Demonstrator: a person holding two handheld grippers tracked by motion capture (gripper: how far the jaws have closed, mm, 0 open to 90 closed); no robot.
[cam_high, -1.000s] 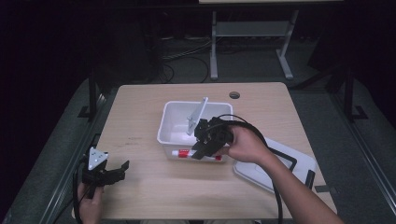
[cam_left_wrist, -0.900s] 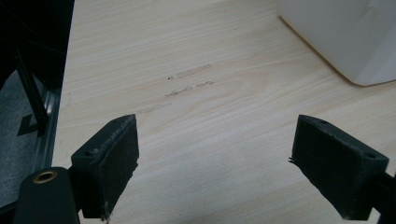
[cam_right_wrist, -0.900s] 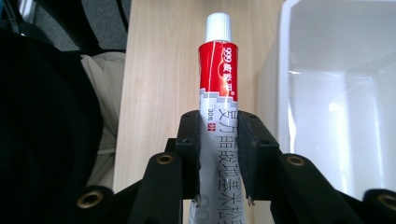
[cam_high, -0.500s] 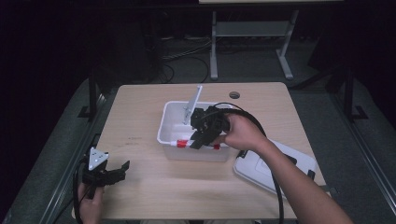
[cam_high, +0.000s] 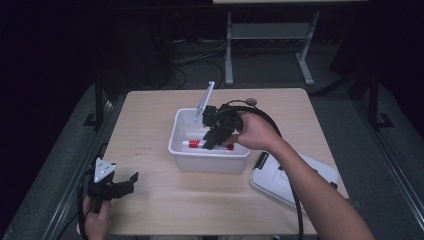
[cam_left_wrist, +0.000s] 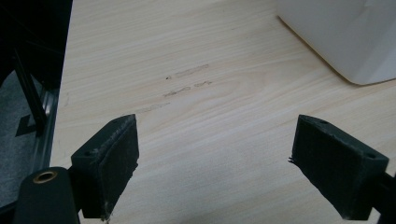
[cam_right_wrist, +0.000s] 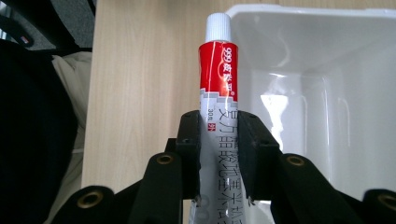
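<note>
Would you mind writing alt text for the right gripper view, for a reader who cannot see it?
The right hand-held gripper is shut on a red, white and grey tube with a white cap, which points away from the camera. A white plastic bin sits to the right on a light wooden table.

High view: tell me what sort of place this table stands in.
Probably a lab or recording workspace, not a home. The bare wooden table stands in a dark room, loose cables lie on the floor behind it, and a metal stand rises at the back.
</note>
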